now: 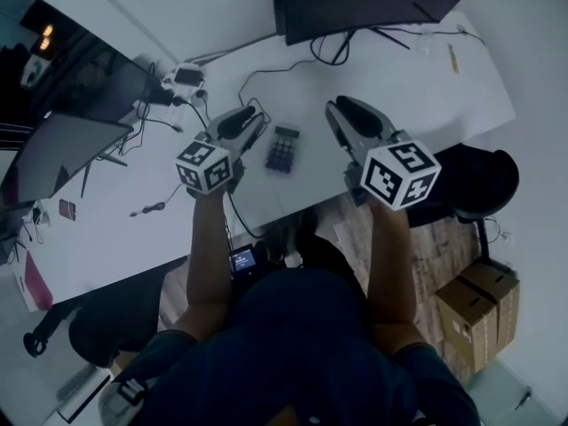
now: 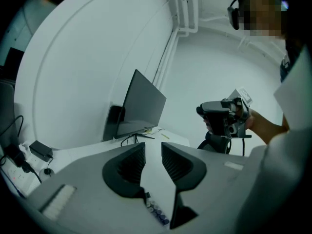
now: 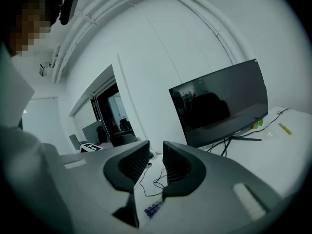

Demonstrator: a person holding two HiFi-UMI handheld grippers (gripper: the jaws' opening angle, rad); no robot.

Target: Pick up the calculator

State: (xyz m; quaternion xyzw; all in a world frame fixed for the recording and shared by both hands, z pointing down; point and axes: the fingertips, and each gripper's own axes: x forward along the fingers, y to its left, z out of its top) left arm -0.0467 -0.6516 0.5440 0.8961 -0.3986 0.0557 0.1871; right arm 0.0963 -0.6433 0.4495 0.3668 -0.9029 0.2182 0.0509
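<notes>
The calculator (image 1: 283, 149), small and dark with rows of buttons, lies flat on the white desk (image 1: 177, 229) between my two grippers. My left gripper (image 1: 261, 119) hovers just left of it, jaws a little apart with nothing between them. The right gripper (image 1: 331, 108) hangs to its right, jaws also slightly parted and empty. In the left gripper view the left gripper (image 2: 153, 147) points along the desk, with the calculator's buttons (image 2: 157, 213) showing low beneath it. The right gripper view shows the right gripper (image 3: 156, 145) with the same buttons (image 3: 152, 208) below its jaws.
A large dark monitor (image 1: 373, 3) stands at the desk's back, with cables (image 1: 266, 74) and a power strip (image 1: 182, 76) behind the calculator. A second screen (image 1: 62, 149) sits at left. Right of the desk are a black chair (image 1: 484, 180) and a cardboard box (image 1: 475, 309).
</notes>
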